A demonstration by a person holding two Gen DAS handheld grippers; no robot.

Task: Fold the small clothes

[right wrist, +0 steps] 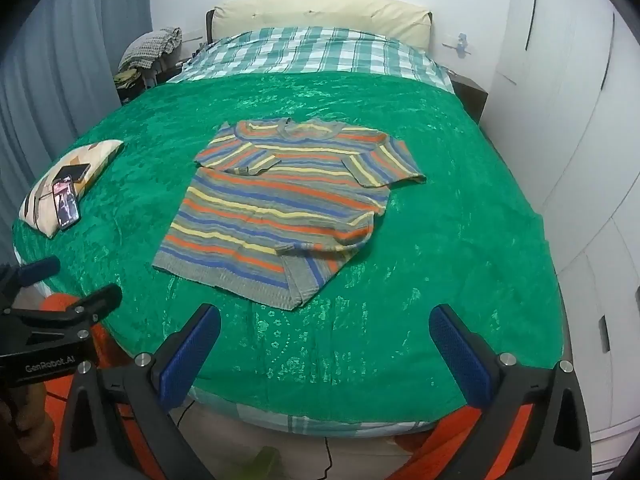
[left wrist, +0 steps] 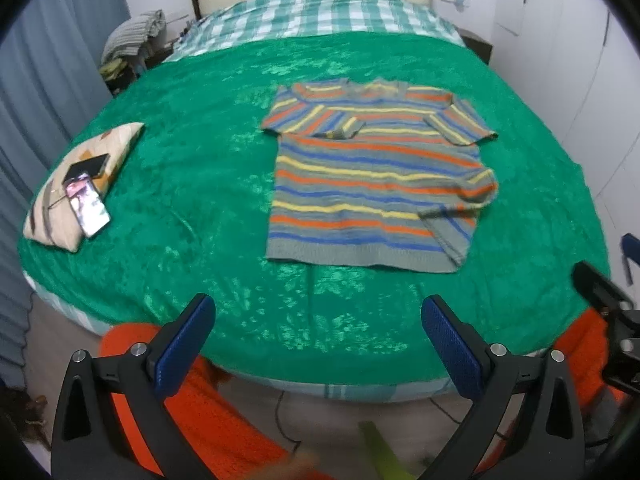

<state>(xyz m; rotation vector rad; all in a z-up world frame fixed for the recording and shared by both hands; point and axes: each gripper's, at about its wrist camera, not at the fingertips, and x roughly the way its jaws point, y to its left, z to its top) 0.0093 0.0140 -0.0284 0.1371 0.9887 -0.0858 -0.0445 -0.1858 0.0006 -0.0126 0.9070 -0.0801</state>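
Observation:
A small striped knit sweater (left wrist: pixel 372 176) in grey, blue, orange and yellow lies flat on the green bedspread (left wrist: pixel 192 184), neck toward the headboard. Its sleeves are folded in and the lower right corner is turned over. In the right wrist view the sweater (right wrist: pixel 280 208) lies left of centre. My left gripper (left wrist: pixel 318 312) hovers over the near edge of the bed, open, nothing between its blue pads. My right gripper (right wrist: pixel 324 320) is open too, short of the sweater's hem, holding nothing. The right gripper (left wrist: pixel 600 292) shows at the left wrist view's right edge; the left gripper (right wrist: pixel 60 284) shows at the right wrist view's left edge.
A patterned pillow (left wrist: pixel 76 188) with two phones (left wrist: pixel 90 204) on it lies at the bed's left side. Checked bedding (left wrist: pixel 320 16) and a cream headboard sit at the far end. White wardrobe doors (right wrist: pixel 580 140) stand on the right, a curtain on the left. Orange fabric (left wrist: pixel 208 408) shows below.

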